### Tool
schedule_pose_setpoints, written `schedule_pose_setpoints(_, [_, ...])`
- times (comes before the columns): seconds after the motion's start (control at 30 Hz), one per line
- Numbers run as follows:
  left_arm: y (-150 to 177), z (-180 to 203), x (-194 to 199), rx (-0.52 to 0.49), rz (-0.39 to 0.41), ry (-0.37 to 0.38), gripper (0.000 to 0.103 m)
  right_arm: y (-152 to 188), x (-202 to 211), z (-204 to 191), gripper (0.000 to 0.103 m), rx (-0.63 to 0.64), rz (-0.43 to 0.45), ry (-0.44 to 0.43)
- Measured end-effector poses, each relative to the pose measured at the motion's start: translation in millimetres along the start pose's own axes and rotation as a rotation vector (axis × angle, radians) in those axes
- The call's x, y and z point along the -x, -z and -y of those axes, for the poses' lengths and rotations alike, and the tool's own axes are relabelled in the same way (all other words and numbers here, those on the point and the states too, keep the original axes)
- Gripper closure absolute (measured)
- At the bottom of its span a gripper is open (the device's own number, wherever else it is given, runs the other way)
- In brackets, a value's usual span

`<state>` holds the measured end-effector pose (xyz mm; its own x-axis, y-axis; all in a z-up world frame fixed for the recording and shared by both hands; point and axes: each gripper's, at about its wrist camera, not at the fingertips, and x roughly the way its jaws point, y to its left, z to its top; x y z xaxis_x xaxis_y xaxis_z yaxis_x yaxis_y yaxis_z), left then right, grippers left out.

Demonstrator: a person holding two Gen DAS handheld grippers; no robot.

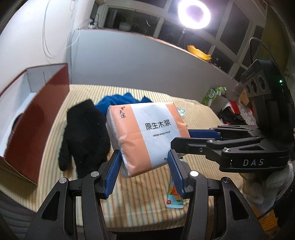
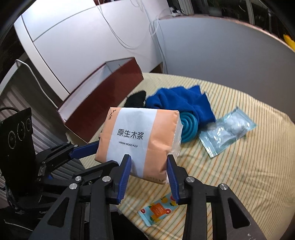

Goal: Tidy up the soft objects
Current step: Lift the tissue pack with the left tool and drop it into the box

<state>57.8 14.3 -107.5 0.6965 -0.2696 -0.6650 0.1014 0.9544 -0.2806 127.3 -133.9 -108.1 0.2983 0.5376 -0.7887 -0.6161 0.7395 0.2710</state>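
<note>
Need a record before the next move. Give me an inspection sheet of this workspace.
Surface: striped bedcover, cluttered.
Job's things: tissue pack held off the bed; black glove, blue cloth lying loose; red box open at bed's edge.
Clutter: teal funnel, clear packet, orange sachet.
Tongs: left tongs and right tongs both grip the pack.
Cables: white cords on the wall.
Surroundings: ring light, dark windows.
</note>
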Motion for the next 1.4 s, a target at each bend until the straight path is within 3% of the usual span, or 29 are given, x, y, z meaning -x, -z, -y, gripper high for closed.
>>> schedule_pose_setpoints(0.5, [-36.6, -48.5, 60.5, 0.026, 0.147, -0.058, 0.053, -63.1, 6.7, -66.2, 0.067, 0.135, 0.080, -0.032])
schedule_pose_setpoints(0.87, [-71.7, -110.2, 86.4, 0.055, 0.230, -0.147, 0.053, -129.6, -25.2, -116.5, 0.067, 0.217, 0.127, -0.075])
schedule_pose_setpoints(1.1, [-90.8, -143.7, 87.2, 0.080, 0.246, -0.196, 0.053, -172.0, -59.9, -135.5, 0.067, 0.227, 0.141, -0.101])
schedule_pose_setpoints(1.4, [-101.7, -184.5, 69.9, 0.131, 0.194, -0.230, 0.053, -203.1, -108.6, -145.7, 0.067, 0.226, 0.108, -0.116])
